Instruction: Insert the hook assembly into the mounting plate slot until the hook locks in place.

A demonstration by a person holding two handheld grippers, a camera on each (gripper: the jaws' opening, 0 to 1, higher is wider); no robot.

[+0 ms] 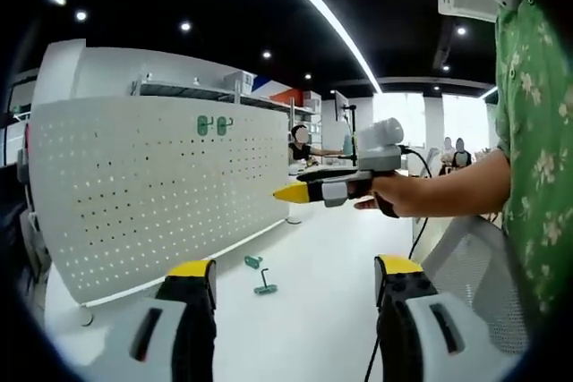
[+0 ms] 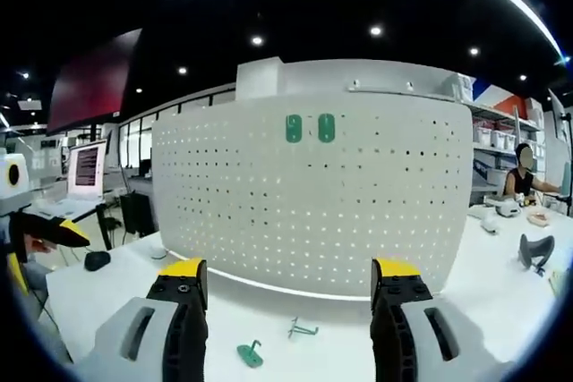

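Observation:
A white pegboard mounting plate stands upright on the white table. Two green hook plates sit side by side high on it. Two loose green hooks lie on the table in front of the board: one with a flat base, the other thinner. My left gripper is open and holds nothing, its jaws above the table near the hooks; it shows again at the far left as my left gripper. My right gripper is open and bare, facing the board; a hand holds the right gripper in mid-air.
A person in a green patterned shirt stands at the right, with a grey mesh chair below. Shelves and a seated person are behind the board. A monitor, a black mouse and a grey object sit on tables.

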